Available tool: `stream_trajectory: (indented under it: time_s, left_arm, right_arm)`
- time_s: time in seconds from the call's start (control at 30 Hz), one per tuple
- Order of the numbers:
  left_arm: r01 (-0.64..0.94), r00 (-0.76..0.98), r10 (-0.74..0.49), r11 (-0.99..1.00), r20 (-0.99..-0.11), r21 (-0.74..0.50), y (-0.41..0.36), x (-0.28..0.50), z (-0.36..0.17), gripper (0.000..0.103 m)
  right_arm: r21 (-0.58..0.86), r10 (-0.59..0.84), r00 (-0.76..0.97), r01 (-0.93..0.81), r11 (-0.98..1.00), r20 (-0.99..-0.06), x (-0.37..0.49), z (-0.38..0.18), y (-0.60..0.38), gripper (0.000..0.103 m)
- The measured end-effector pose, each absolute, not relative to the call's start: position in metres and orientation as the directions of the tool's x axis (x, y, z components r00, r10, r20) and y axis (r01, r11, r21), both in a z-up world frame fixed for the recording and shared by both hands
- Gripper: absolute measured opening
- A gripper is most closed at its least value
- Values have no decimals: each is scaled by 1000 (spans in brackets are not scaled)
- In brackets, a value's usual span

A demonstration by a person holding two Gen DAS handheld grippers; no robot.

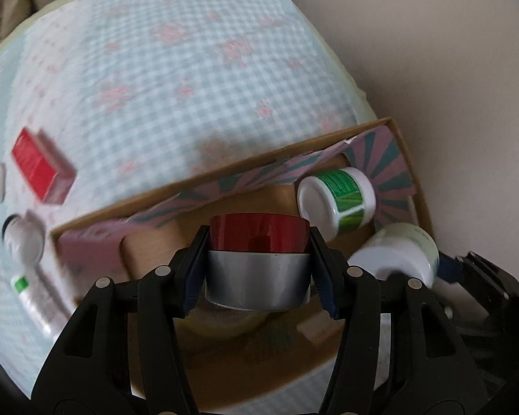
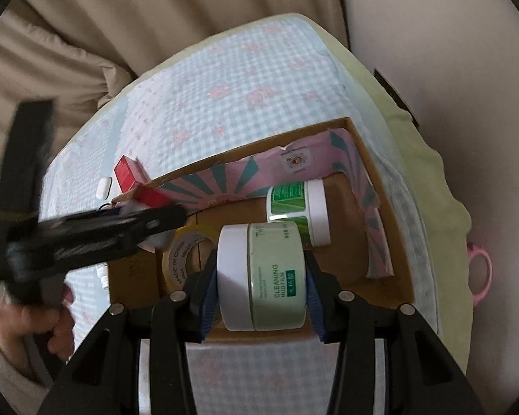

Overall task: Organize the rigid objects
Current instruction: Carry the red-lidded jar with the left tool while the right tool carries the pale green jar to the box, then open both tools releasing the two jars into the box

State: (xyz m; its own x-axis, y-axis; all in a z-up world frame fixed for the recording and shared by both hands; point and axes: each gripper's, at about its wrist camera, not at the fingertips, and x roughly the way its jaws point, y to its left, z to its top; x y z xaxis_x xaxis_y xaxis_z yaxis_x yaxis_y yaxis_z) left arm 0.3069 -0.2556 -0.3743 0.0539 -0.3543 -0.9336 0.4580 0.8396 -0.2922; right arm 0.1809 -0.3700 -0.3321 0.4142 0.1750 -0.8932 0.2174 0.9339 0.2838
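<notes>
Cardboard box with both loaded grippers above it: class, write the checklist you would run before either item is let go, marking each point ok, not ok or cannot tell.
1. Left gripper clamps the red-and-silver round tin: ok.
2. Right gripper clamps the pale green mud-film jar: ok.
3. Both items are over the open cardboard box: ok.
4. Bare floor under the jar: cannot tell.
5. Green-labelled white jar and yellow tape roll lie clear of the drop spots: cannot tell.
6. Red carton outside the box: not ok.
</notes>
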Motion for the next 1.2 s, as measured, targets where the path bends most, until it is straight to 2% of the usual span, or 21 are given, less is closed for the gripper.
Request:
stream_trajectory:
  time_s: [0.27, 0.33, 0.37, 0.4, 0.43, 0.47, 0.53, 0.7, 0.9, 1.2]
  left_arm:
    - [490, 32, -344, 824, -939, -285, -265, 317, -382, 51]
    - [487, 21, -369, 815, -929, -313, -265, 319, -379, 69]
    - [488, 16, -387, 808, -922, -330, -265, 320, -376, 101]
    - [497, 30, -390, 805, -920, -325, -265, 320, -370, 103]
    - [508, 45, -380, 805, -924, -306, -265, 319, -366, 103]
    - [518, 53, -363, 806, -930, -285, -264, 319, -364, 103]
    - [527, 73, -346, 810, -936, -258, -259, 317, -358, 103]
    - [484, 96, -327, 841, -940, -243, -228, 311, -351, 103]
    - [447, 109, -322, 861, -940, -243, -206, 304, -347, 103]
    - [435, 166, -340, 868, -926, -241, -186, 276, -309, 103]
  right_arm:
    - [261, 177, 414, 158, 952, -893, 186, -349, -366, 41]
    - [261, 189, 400, 132, 956, -897, 188, -351, -363, 41]
    - [256, 189, 398, 122, 959, -898, 189, -352, -361, 41]
    - [260, 197, 402, 109, 960, -894, 189, -352, -359, 43]
    - [267, 206, 413, 96, 959, -887, 188, -351, -357, 52]
    - [261, 201, 424, 87, 961, -883, 187, -348, -354, 76]
    - [221, 167, 417, 83, 972, -893, 186, -346, -350, 103]
    - [176, 141, 397, 53, 983, -907, 177, -350, -339, 103]
    - [204, 159, 395, 77, 976, -905, 175, -348, -340, 103]
    - [188, 127, 439, 98, 977, -890, 173, -327, -343, 103]
